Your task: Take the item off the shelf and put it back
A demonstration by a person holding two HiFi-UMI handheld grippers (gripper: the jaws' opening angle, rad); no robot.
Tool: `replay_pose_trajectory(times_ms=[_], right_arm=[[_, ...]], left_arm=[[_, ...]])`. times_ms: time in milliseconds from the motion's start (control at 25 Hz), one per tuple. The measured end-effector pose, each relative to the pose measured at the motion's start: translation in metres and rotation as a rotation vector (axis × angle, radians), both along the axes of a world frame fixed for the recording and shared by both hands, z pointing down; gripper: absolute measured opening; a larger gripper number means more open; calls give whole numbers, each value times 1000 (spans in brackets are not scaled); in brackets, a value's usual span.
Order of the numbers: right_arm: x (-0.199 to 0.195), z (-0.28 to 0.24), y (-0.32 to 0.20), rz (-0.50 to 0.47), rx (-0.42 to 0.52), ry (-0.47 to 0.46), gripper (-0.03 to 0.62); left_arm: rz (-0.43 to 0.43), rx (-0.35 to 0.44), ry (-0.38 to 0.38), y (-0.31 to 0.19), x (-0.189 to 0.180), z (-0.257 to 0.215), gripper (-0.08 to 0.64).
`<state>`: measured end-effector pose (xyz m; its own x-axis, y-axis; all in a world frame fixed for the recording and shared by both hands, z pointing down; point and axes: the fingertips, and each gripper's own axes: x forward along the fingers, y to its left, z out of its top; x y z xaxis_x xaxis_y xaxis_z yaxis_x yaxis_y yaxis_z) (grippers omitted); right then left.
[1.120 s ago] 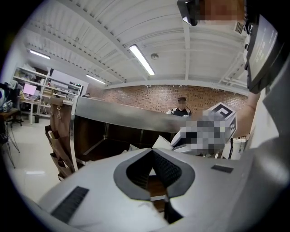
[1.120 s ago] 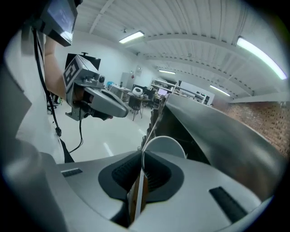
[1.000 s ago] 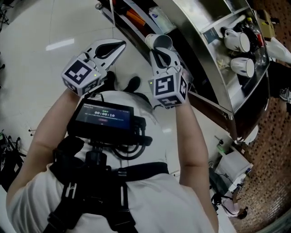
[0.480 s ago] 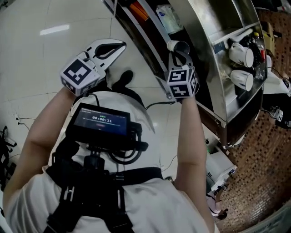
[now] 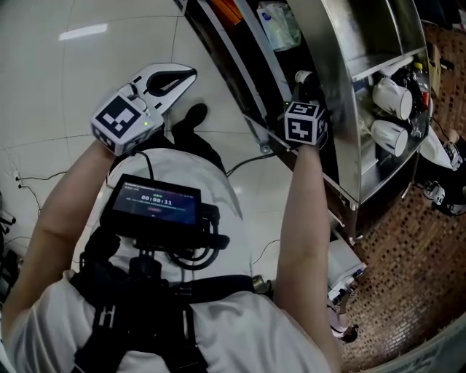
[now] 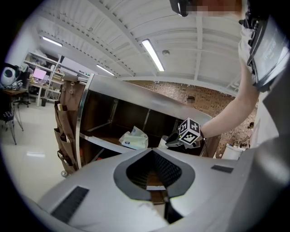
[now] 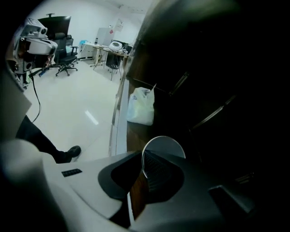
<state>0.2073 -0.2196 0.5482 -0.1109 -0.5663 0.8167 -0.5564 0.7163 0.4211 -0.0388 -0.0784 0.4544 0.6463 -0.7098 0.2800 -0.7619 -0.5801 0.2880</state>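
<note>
My right gripper is shut on the rim of a white cup and reaches in at a lower level of the metal shelf unit. In the right gripper view the cup stands pinched between the jaws of my right gripper, in front of the dark shelf interior. The left gripper view shows that right gripper with the cup at the shelf. My left gripper hangs over the floor, away from the shelf, shut and holding nothing; its tips meet.
Two white mugs lie on a higher shelf level. A soft white tissue pack sits on the lower board, left of the cup. A brown organiser hangs at the shelf's end. Pale tiled floor spreads to the left.
My right gripper has carried the cup to the right and downward, from in front of the shelf to inside its lower level. My left gripper has sunk slightly.
</note>
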Motion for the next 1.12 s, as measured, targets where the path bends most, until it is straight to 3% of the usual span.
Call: replay_pose_trajectory(times_ms=[200, 480, 640, 960, 1120], right_arm=[[23, 2, -19, 41, 57, 38, 29], [29, -5, -25, 64, 113, 9, 34], [27, -8, -22, 38, 139, 23, 90], [23, -29, -17, -18, 303, 90, 91], [16, -34, -6, -43, 332, 74, 91]], left_arm=[[-10, -1, -6, 1, 1, 1, 3], [-25, -8, -6, 8, 5, 3, 3], [-27, -13, -6, 12, 8, 4, 3], [-46, -21, -5, 14, 9, 0, 3], [-35, -4, -14, 15, 10, 0, 3]])
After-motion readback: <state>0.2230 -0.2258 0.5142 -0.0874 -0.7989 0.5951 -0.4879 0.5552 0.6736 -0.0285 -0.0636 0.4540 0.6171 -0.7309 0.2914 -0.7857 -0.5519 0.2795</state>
